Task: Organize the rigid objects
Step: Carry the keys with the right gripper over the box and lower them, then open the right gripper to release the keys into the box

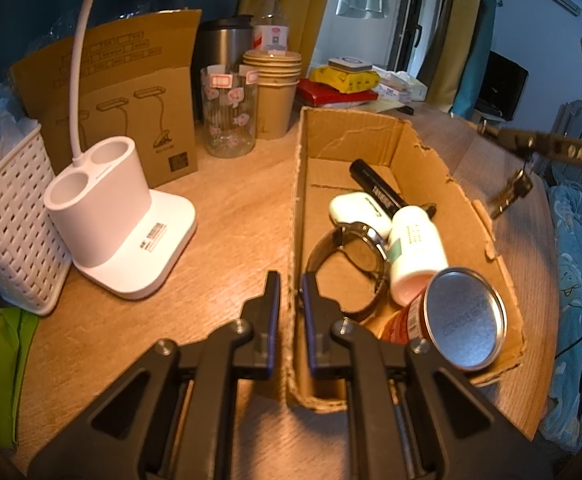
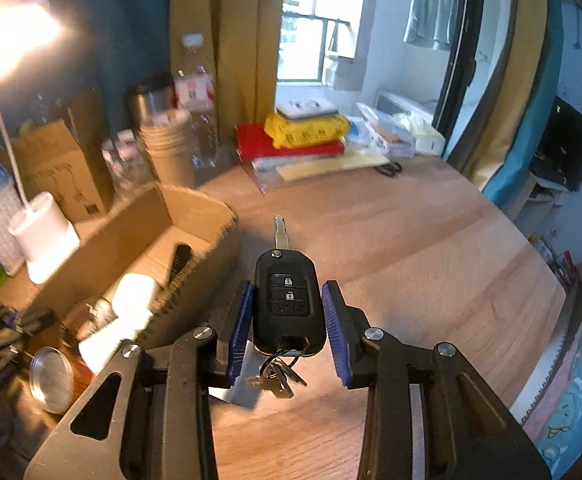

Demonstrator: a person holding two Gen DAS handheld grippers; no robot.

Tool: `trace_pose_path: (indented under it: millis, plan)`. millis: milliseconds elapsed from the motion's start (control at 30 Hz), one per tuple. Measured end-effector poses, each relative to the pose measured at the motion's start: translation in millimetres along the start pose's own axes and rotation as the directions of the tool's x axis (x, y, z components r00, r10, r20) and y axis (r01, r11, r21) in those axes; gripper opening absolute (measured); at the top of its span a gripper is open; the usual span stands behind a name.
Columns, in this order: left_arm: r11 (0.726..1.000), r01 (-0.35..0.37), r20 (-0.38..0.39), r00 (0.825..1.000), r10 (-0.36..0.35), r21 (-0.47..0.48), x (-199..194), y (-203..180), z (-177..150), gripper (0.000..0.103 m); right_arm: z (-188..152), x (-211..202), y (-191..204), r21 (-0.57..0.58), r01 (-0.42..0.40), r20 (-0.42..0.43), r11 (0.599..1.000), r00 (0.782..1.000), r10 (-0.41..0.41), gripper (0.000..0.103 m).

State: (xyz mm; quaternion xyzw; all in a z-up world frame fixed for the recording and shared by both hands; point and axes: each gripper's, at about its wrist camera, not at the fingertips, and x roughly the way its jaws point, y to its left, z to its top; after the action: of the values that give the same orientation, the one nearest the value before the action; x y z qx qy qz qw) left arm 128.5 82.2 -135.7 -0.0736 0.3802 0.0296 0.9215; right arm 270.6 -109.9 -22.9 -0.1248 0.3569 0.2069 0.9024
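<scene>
A shallow cardboard box (image 1: 463, 200) lies on the wooden table and holds a black marker (image 1: 375, 188), a white earbud case (image 1: 355, 208), a wristwatch (image 1: 355, 260), a white bottle (image 1: 415, 248) and a tin can (image 1: 463, 316). My left gripper (image 1: 290, 280) is shut on the box's left wall (image 1: 295, 200). My right gripper (image 2: 289, 292) is shut on a black car key (image 2: 289, 300) with its blade out and small keys hanging, held above the table right of the box (image 2: 195, 216). The right gripper with the key shows in the left wrist view (image 1: 511, 192).
A white lamp base (image 1: 111, 216), a white woven basket (image 1: 11, 220), a lamp carton (image 1: 131, 92), a glass jar (image 1: 229, 112), stacked paper cups (image 1: 275, 92), a steel mug (image 1: 223, 40) and a water bottle (image 1: 270, 20) stand at left and back. Packets (image 2: 303, 132) lie at the back. A bed (image 2: 571, 392) borders the table's right edge.
</scene>
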Motion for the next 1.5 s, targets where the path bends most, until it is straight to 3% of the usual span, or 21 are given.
trace_pose_path:
  millis: [333, 700, 1500]
  plan:
    - [1.0, 0.005, 0.0, 1.0, -0.005, -0.004, -1.5, -1.6, -1.5, 0.011, 32.8, -29.8, 51.8, -0.067, -0.051, 0.086, 0.996, 0.995, 0.057, 0.037]
    - [1.0, 0.001, 0.007, 1.0, -0.001, 0.0, -2.5, -3.0, -3.4, 0.011, 52.2, -3.7, 104.0, -0.131, -0.098, 0.077, 0.987, 0.991, 0.109, 0.037]
    - [1.0, -0.007, 0.016, 1.0, 0.007, 0.008, -7.1, -6.3, -4.5, 0.011, 12.2, 85.0, 107.2, -0.075, -0.137, -0.106, 0.988, 0.986, 0.129, 0.037]
